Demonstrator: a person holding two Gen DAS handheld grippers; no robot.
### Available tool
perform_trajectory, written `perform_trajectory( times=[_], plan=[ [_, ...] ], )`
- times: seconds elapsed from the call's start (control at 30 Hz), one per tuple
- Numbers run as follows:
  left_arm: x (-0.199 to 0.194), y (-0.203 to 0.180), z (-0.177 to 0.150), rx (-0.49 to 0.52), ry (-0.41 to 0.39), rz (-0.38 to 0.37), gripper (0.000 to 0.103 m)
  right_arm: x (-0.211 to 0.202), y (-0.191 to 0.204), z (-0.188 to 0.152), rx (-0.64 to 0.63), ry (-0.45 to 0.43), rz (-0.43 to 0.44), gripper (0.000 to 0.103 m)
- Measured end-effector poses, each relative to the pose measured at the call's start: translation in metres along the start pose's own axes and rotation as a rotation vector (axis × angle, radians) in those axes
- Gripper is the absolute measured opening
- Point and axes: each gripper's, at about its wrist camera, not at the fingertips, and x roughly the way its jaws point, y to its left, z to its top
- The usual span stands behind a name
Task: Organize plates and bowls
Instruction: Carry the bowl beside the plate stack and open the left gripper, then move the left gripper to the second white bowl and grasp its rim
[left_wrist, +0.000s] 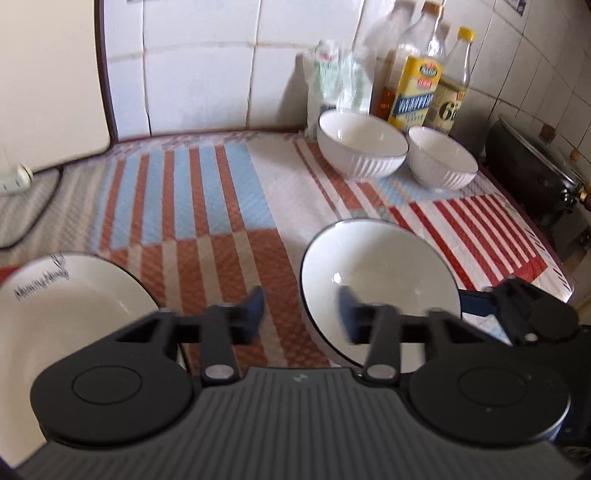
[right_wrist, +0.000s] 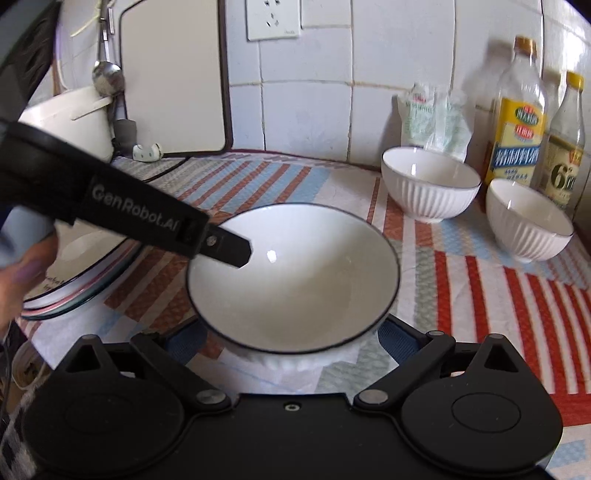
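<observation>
"GenRobot.AI" stands in pale letters along the left gripper (right_wrist: 236, 254) arm. A large "6" shows on the label of the yellow-capped bottle (right_wrist: 565, 147) at the worktop's back right corner. The script on the plate (left_wrist: 66, 295) is too blurred to read.

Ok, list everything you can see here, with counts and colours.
wide bowl: one, white with dark rim, centre of cloth
ribbed bowls: two, white, back right, side by side
plates: stack, count unclear, white, left
bottles: at least three, clear with yellow labels, behind ribbed bowls
plastic bag: one, clear, by the wall
cloth: one, red, blue and white striped, covering counter
spoon: one, metal, hanging far left
left gripper: black, jaws open astride wide bowl's rim
right gripper: black, jaws wide either side of wide bowl, contact unclear
</observation>
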Motion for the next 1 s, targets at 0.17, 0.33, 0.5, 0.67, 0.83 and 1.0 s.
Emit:
perform_trajectory(
  times=[0.17, 0.33, 0.5, 0.67, 0.83, 1.0],
  plan=[
    [-0.023, -0.004, 0.009, 0.048, -0.029, -0.017, 0.053, -0.028, -0.007, 0.001, -0.037, -0.021, -0.029, 0.101],
    [-0.039, -0.02, 0.015, 0.145, -0.049, -0.034, 0.055, -0.061, -0.028, 0.001, -0.02, -0.069, -0.071, 0.101],
    [-0.031, -0.033, 0.017, 0.219, -0.025, 0.004, 0.058, -0.091, -0.059, -0.006, 0.03, -0.151, -0.093, 0.101],
    [-0.028, -0.032, 0.027, 0.153, -0.047, -0.065, 0.058, -0.11, -0.084, -0.011, 0.088, -0.197, -0.103, 0.1],
    [-0.032, -0.048, 0.041, 0.16, -0.08, -0.122, 0.056, -0.12, -0.099, -0.01, 0.091, -0.229, -0.119, 0.1],
    [-0.014, -0.056, 0.065, 0.004, 0.065, -0.247, 0.056, -0.123, -0.108, -0.001, 0.045, -0.265, -0.128, 0.1]
  ],
)
